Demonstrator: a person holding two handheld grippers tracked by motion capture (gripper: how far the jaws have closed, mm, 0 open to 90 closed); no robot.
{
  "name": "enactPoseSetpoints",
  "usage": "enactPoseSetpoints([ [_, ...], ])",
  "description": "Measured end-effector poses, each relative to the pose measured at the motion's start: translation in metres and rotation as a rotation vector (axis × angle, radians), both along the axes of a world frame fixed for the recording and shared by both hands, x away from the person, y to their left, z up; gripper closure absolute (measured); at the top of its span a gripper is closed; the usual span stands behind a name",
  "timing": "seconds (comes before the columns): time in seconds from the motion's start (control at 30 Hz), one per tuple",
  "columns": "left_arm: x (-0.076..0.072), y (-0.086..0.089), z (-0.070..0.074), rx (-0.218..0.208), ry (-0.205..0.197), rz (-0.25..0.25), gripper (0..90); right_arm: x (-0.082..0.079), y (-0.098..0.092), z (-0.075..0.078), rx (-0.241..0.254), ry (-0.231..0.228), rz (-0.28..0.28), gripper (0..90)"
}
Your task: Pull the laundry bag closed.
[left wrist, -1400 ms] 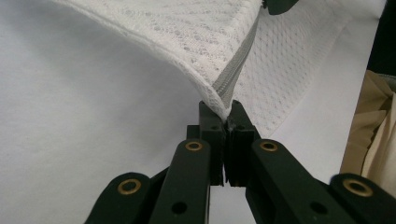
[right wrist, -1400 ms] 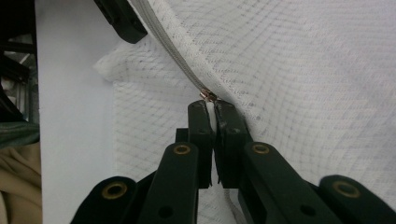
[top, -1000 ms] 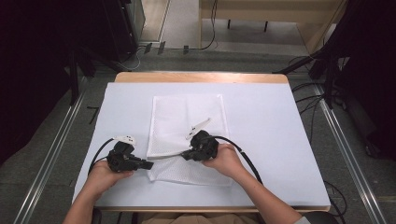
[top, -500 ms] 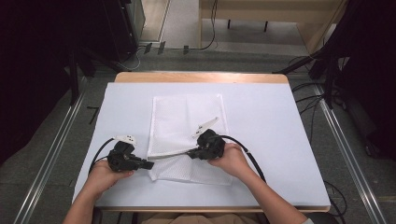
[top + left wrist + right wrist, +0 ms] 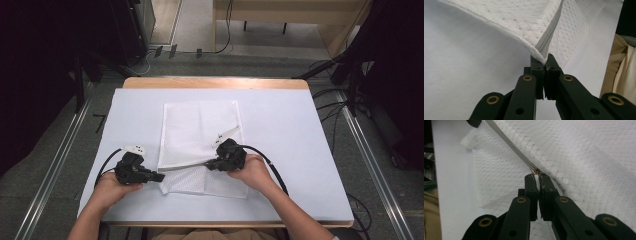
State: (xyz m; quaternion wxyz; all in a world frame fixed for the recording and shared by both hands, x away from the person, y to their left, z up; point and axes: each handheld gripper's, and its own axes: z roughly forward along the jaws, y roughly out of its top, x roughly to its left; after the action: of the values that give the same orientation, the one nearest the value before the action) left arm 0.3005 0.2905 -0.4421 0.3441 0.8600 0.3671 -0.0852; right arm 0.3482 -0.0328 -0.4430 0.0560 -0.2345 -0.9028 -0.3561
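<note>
A white mesh bag (image 5: 200, 125) lies flat on the white table top (image 5: 300, 130), its grey zipper (image 5: 185, 166) running along a raised fold near the front. My left gripper (image 5: 161, 177) is shut on the bag's corner at the zipper's end (image 5: 545, 60); the zipper (image 5: 549, 40) rises from its jaws. My right gripper (image 5: 207, 164) is shut on the small metal zipper pull (image 5: 535, 171), seen just past its tips (image 5: 537, 178). The zipper (image 5: 509, 143) stretches taut between the two grippers, lifting the mesh (image 5: 586, 152) slightly.
Black cables trail from both grippers toward the table's front. A wooden edge (image 5: 215, 82) borders the far side of the table. The person's beige clothing (image 5: 621, 72) is close behind the left gripper. Dark equipment and cables stand on the floor around the table.
My right gripper has slid a little to the right along the zipper line, away from the left gripper. The left gripper has stayed where it was, holding the corner.
</note>
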Motion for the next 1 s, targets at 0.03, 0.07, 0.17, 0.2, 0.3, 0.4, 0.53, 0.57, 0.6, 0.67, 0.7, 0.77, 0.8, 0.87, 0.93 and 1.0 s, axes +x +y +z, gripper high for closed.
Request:
enactPoseSetpoints([
  [0.03,0.000,0.000,0.000,0.000,0.000,0.001,88.8,0.000,-0.001,-0.001,0.006,-0.009,0.001,88.2],
  [0.07,0.000,0.000,0.000,-0.001,-0.001,0.001,88.8,0.000,-0.002,-0.001,-0.004,-0.005,-0.006,88.2],
  [0.17,0.000,0.001,0.000,-0.003,0.003,0.002,88.7,0.001,-0.006,0.000,-0.003,-0.010,-0.006,88.2],
  [0.2,0.000,0.001,0.000,-0.004,0.003,0.002,88.6,0.001,-0.007,0.000,0.001,-0.009,-0.012,88.2],
  [0.3,0.000,0.001,0.000,-0.002,0.000,0.000,88.6,0.002,-0.010,0.000,0.019,0.006,-0.015,88.2],
  [0.4,-0.001,0.001,0.001,-0.004,0.003,-0.003,88.6,0.003,-0.011,0.001,0.017,0.002,-0.015,88.1],
  [0.53,-0.001,0.001,0.000,-0.004,0.006,-0.005,88.6,0.004,-0.014,0.001,0.011,-0.003,-0.022,88.2],
  [0.57,-0.001,0.002,0.000,-0.006,0.010,-0.004,88.6,0.004,-0.015,0.001,0.008,0.000,-0.027,88.2],
  [0.6,-0.001,0.001,0.000,-0.006,0.009,-0.004,88.6,0.004,-0.017,0.001,0.008,0.000,-0.027,88.2],
  [0.67,-0.001,0.001,0.000,-0.006,0.009,-0.004,88.5,0.005,-0.019,0.001,0.006,0.005,-0.032,88.1],
  [0.7,-0.001,0.001,0.000,-0.005,0.007,-0.003,88.5,0.004,-0.019,0.001,0.011,0.007,-0.032,88.1],
  [0.77,-0.001,0.002,0.000,-0.010,0.009,-0.002,88.5,0.004,-0.020,0.002,0.006,0.003,-0.031,88.1],
  [0.8,-0.001,0.002,0.000,-0.016,0.010,-0.002,88.5,0.004,-0.020,0.002,0.006,0.003,-0.031,88.1],
  [0.87,-0.001,0.002,0.000,-0.022,0.013,-0.004,88.5,0.004,-0.022,0.002,-0.002,-0.007,-0.030,88.1],
  [0.93,-0.001,0.002,0.000,-0.022,0.014,-0.007,88.5,0.004,-0.024,0.002,-0.001,-0.003,-0.033,88.1],
  [1.0,-0.001,0.002,0.000,-0.023,0.013,-0.006,88.5,0.004,-0.026,0.002,-0.005,0.004,-0.038,88.1],
])
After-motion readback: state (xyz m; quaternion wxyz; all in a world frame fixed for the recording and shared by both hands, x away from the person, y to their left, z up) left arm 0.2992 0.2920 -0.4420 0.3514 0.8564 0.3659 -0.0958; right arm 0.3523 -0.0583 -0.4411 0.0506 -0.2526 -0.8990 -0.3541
